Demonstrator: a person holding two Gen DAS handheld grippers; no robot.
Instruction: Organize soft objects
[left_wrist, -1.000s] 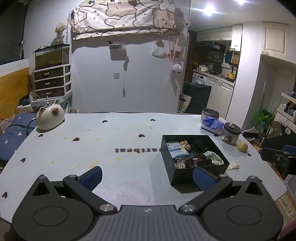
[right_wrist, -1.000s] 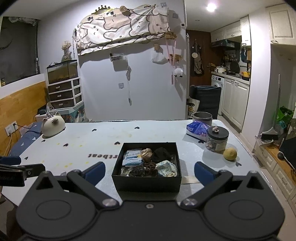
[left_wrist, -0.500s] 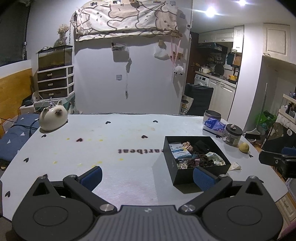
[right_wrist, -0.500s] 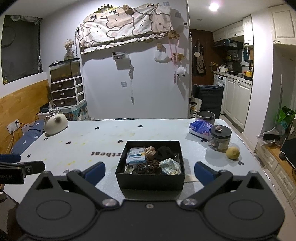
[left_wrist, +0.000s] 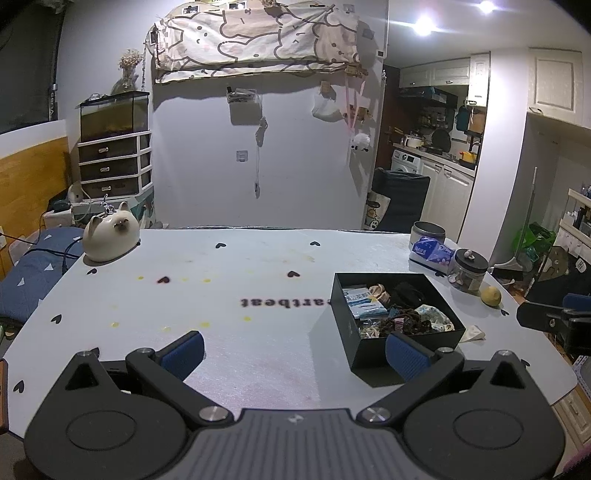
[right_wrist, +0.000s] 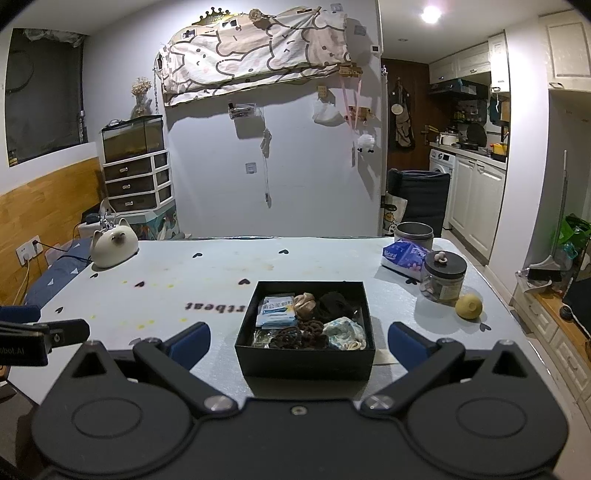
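Observation:
A black open box stands on the white table, also in the left wrist view. It holds soft items: a blue-white packet, a tan scrunchie, dark scrunchies and a patterned cloth. My right gripper is open and empty, held back from the table's near edge in line with the box. My left gripper is open and empty, left of the box. The right gripper also shows at the left wrist view's right edge.
A cat-shaped ceramic sits at the far left of the table. A metal tin, a tissue pack, a lidded glass jar and a lemon stand right of the box. A paper scrap lies beside the box.
Both grippers have drawn back and risen slightly from the table; the box looks a little farther away. Both stay open and empty.

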